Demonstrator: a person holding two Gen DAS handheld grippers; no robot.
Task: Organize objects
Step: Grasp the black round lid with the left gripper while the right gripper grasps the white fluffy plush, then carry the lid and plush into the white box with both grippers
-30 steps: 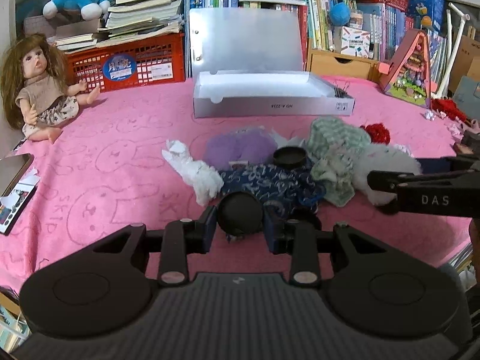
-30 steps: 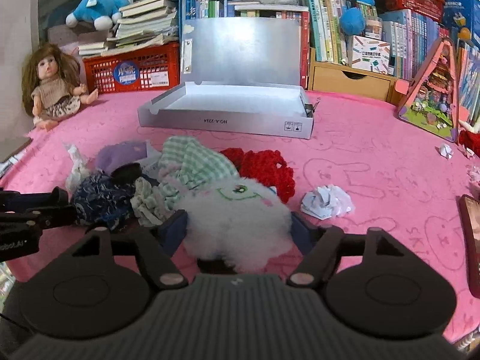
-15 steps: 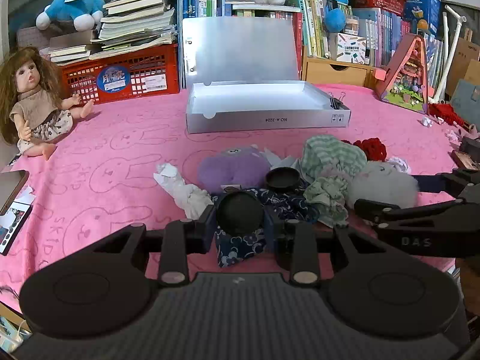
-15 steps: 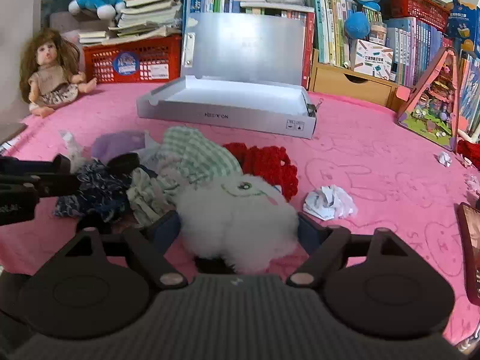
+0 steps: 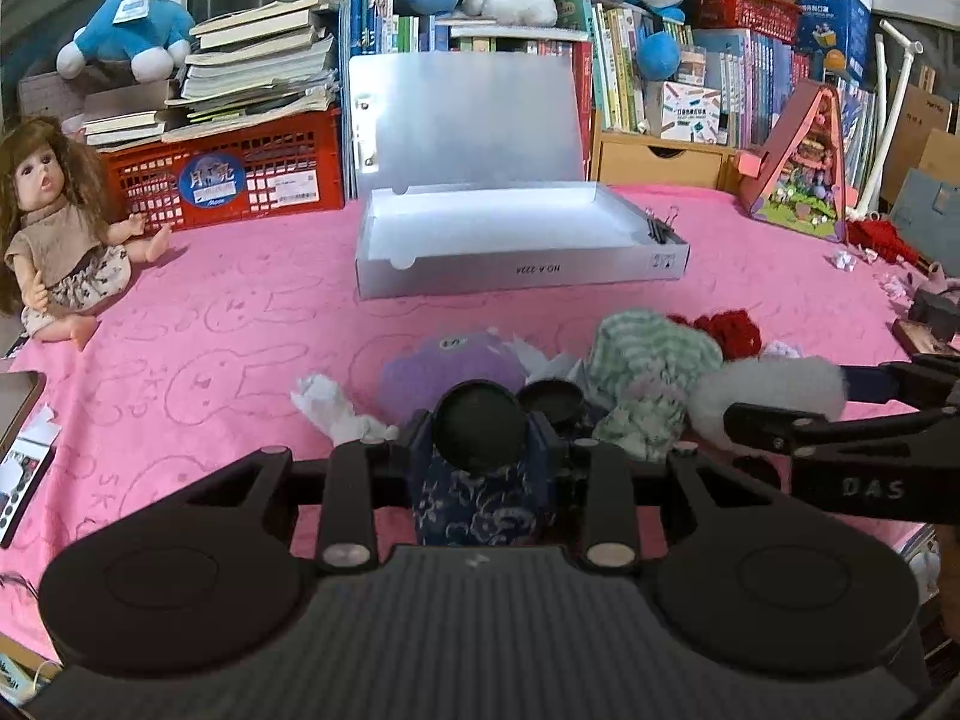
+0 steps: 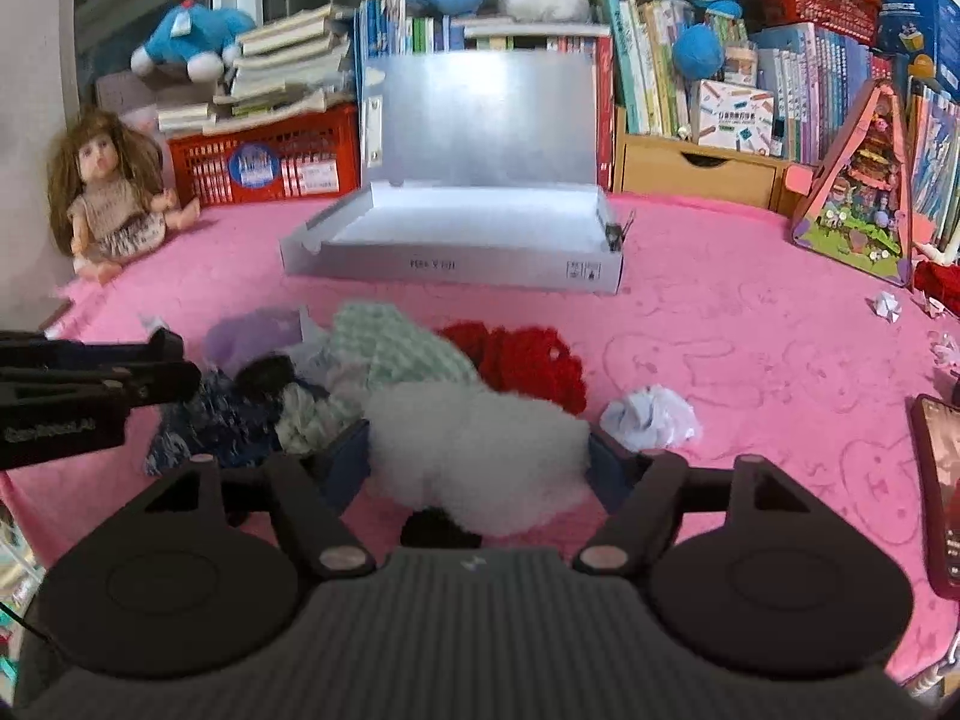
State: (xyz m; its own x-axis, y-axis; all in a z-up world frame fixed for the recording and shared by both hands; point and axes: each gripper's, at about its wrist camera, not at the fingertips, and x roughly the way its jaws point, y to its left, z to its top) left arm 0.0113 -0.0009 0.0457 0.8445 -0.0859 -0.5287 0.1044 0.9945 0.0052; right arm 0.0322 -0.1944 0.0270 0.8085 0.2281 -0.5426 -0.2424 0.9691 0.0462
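Observation:
My left gripper (image 5: 480, 438) is shut on a black round cap (image 5: 477, 423) with navy patterned cloth (image 5: 480, 504) hanging under it, held just above the pile. The pile on the pink blanket holds a purple plush (image 5: 456, 360), another black lid (image 5: 552, 399), a green checked cloth (image 5: 648, 348) and a red knit piece (image 5: 732, 327). My right gripper (image 6: 477, 456) has a white fluffy toy (image 6: 474, 450) filling the gap between its blue pads, and its jaws are closing on it. An open grey box (image 5: 516, 240) stands behind the pile.
A doll (image 5: 54, 228) sits at far left by a red crate (image 5: 234, 180) of books. A toy house (image 6: 858, 198) stands at right. Crumpled paper (image 6: 651, 420) lies by the white toy, a phone (image 6: 939, 480) at the right edge, more paper (image 5: 333, 405) left of the pile.
My left gripper has risen with the black cap and navy cloth, lifting them off the pile. The right gripper's jaws widened, then narrowed on the white fluffy toy.

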